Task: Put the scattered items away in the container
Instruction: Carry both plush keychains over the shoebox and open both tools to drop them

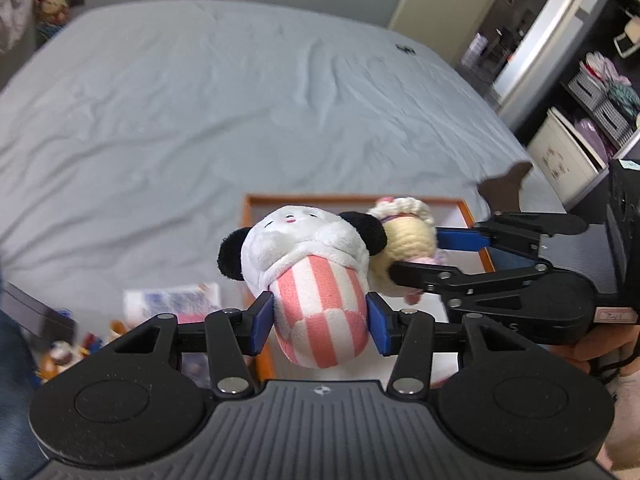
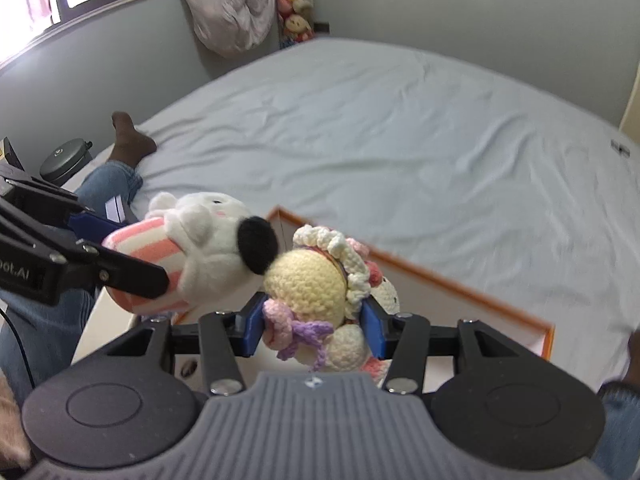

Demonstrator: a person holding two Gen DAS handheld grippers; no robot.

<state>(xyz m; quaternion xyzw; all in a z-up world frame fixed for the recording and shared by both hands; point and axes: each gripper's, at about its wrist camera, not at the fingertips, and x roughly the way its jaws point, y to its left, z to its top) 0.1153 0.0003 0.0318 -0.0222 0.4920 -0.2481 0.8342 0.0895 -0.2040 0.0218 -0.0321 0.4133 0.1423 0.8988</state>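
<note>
My left gripper [image 1: 320, 322] is shut on a white panda plush with a pink-and-white striped body [image 1: 320, 304]. It holds the plush above an orange-rimmed white box [image 1: 352, 200] on the grey bed. My right gripper [image 2: 314, 328] is shut on a cream crochet doll with a frilled bonnet and purple bow [image 2: 308, 284]. It holds the doll over the same box [image 2: 460, 288]. The two toys touch each other. The right gripper [image 1: 416, 256] also shows in the left wrist view with the doll [image 1: 408, 236]. The left gripper [image 2: 132, 256] and panda [image 2: 208, 248] show in the right wrist view.
The grey bed sheet [image 1: 200, 112] spreads beyond the box. Small toys and a packet [image 1: 168, 300] lie left of the box. A person's leg in jeans [image 2: 116, 176] rests at the bed's left edge. Shelves with bins [image 1: 600, 96] stand at right.
</note>
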